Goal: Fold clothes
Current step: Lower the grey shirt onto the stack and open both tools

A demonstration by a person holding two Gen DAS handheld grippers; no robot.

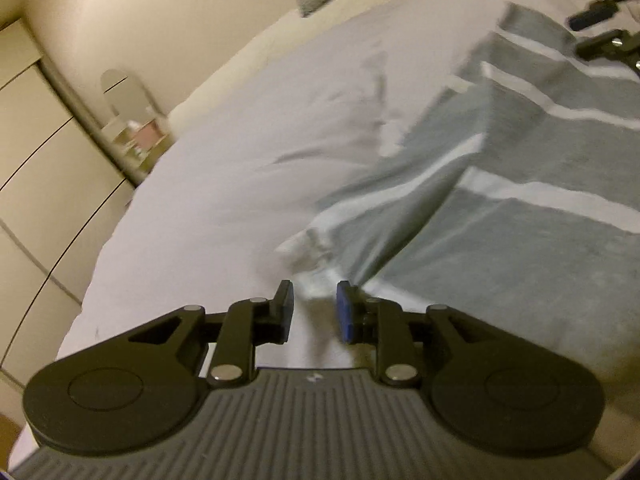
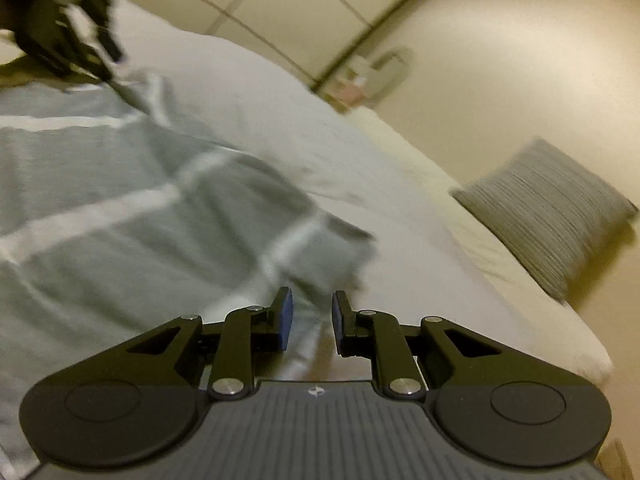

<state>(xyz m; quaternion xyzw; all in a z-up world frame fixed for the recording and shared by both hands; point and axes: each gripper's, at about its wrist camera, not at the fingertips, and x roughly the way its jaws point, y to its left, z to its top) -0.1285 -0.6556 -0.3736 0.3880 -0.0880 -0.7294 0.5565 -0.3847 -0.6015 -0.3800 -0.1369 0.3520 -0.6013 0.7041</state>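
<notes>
Nearest my left camera, the left tongs stand with pads apart, a bunched white-and-grey edge of the grey striped garment just ahead of the gap at twelve o'clock; blur keeps me from saying whether cloth touches the pads. That garment spreads over the bed from about one to three o'clock, its white stripes running across. At one o'clock, far up the frame, I can see the right tongs over the garment's far part.

From my right camera, the right tongs are also parted, with grey cloth lying under and ahead of the gap. The garment fills nine to twelve o'clock. At eleven o'clock the left tongs show as a dark blur at the garment's far edge.

Around the bed: a grey ribbed pillow at three o'clock on the right view, pale wardrobe doors at nine o'clock on the left view, and a small arched mirror with clutter beside them at ten o'clock. Nothing stands between either pair of tongs and the cloth.
</notes>
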